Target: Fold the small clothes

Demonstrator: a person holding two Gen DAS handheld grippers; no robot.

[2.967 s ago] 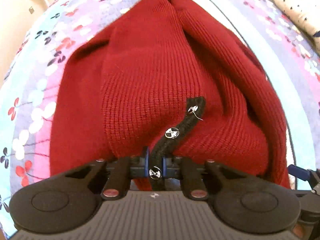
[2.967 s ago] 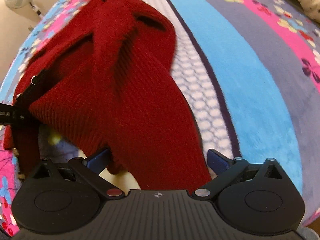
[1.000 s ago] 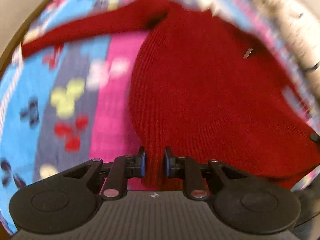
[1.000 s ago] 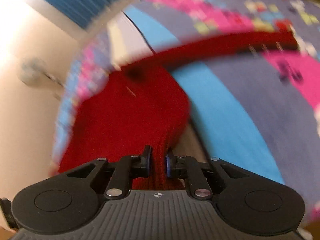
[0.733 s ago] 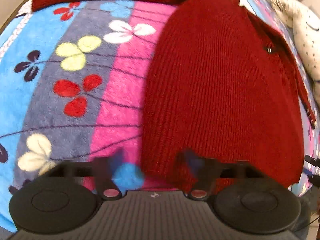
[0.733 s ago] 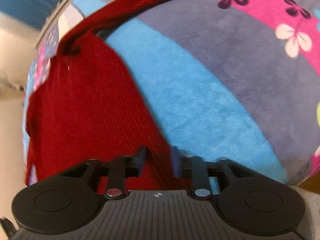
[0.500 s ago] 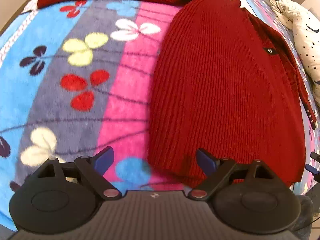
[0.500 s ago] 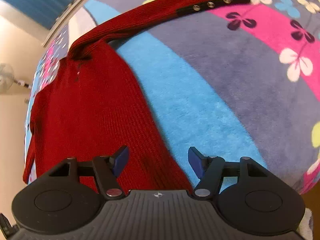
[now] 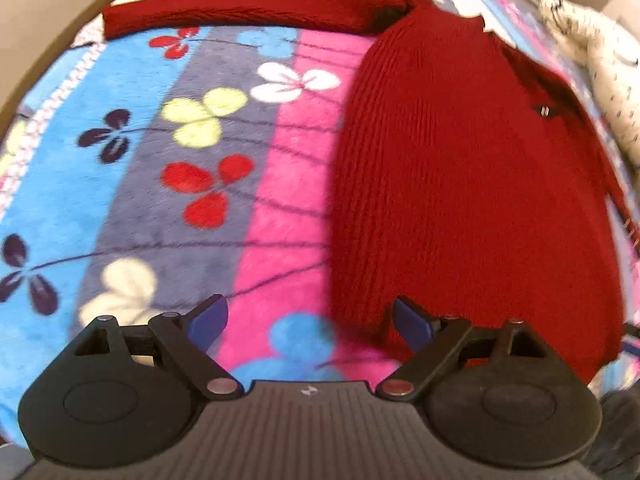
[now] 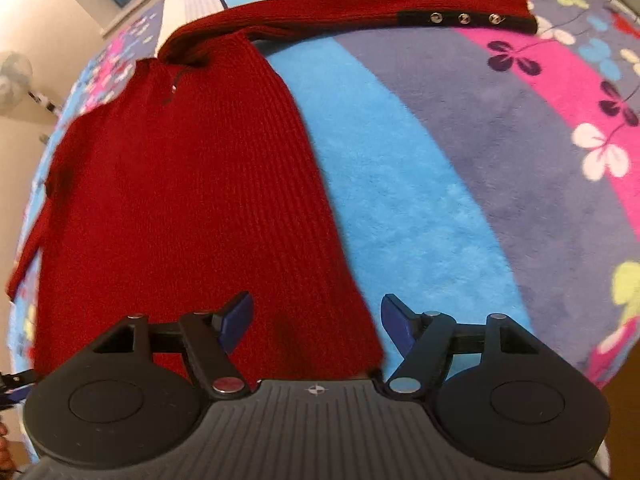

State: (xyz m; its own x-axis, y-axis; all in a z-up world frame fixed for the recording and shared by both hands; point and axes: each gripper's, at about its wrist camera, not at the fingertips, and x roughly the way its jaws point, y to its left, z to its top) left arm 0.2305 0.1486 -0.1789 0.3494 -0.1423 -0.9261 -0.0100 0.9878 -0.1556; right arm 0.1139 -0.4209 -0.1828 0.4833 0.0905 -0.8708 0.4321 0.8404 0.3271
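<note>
A dark red knit sweater [image 9: 460,184] lies spread flat on a flowered fleece blanket [image 9: 160,200]. Its left sleeve [image 9: 248,10] stretches out to the left at the far end. In the right wrist view the sweater body [image 10: 192,200] fills the left, and its right sleeve [image 10: 360,16], with a black cuff strip carrying three snaps [image 10: 464,19], stretches to the right. My left gripper [image 9: 310,322] is open and empty over the blanket by the sweater's lower left hem corner. My right gripper [image 10: 316,316] is open and empty over the lower right hem corner.
A white spotted pillow [image 9: 592,68] lies at the far right in the left wrist view. A standing fan [image 10: 16,76] and a wall are at the far left in the right wrist view. The blanket's near edge drops off at lower right [image 10: 612,360].
Both grippers let go of the sweater's hem and opened wide. The sweater now lies flat with both sleeves spread out. Both grippers have drawn back slightly from the hem.
</note>
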